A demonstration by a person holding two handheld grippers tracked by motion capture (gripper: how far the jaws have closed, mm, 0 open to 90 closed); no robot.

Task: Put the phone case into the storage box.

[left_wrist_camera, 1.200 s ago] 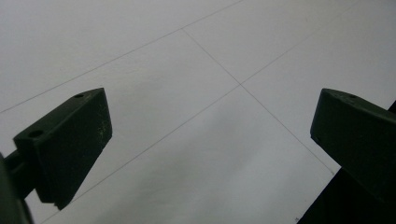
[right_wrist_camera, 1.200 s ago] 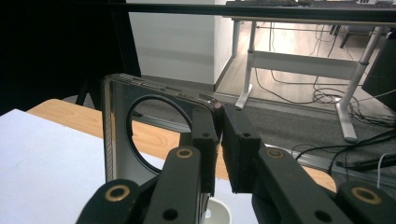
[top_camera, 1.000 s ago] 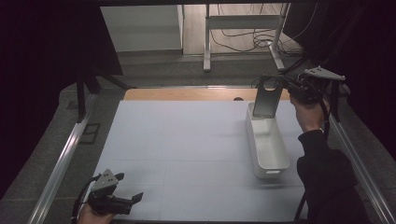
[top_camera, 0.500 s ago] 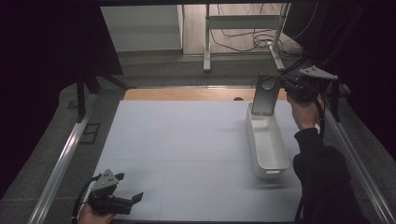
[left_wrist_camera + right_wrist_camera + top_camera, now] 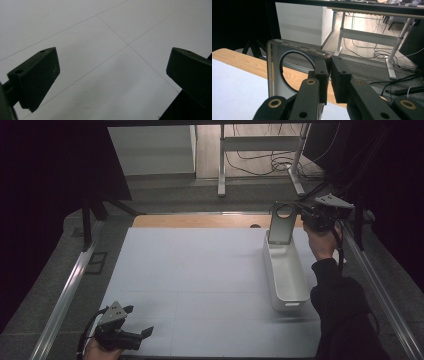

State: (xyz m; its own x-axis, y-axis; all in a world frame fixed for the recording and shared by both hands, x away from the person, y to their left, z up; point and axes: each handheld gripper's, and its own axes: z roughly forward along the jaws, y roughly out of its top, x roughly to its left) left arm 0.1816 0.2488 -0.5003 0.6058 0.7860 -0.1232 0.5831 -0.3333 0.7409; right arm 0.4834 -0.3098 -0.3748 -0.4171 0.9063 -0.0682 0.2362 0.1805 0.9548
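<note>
While parked at the lower left of the high view, just above the frame's bottom edge, sat the left gripper [image 5: 131, 334] with jaws spread wide and nothing between them; hovered low over the white table surface [image 5: 200, 270], whose thin seam lines crossed the left gripper view. Farther up, at right of centre in the high view, lay a long white plastic bin [image 5: 285, 275], seemingly empty, its far end reaching toward the wooden strip [image 5: 200, 221] along the table's back edge. Above that far end, in the upper right, was held upright a grey phone case [image 5: 281, 224] with a large round cut-out near its top, pinched at one upper corner by the right gripper [image 5: 306, 216]; jaws closed tight on the case's edge, as seen in the right gripper view [image 5: 330, 75]. Beyond, a floor with desk legs and cables.

Judged a thin hold: gripped only at a corner, could pivot or slip free, landing outside the bin or catching its rim, if swung quickly.
</note>
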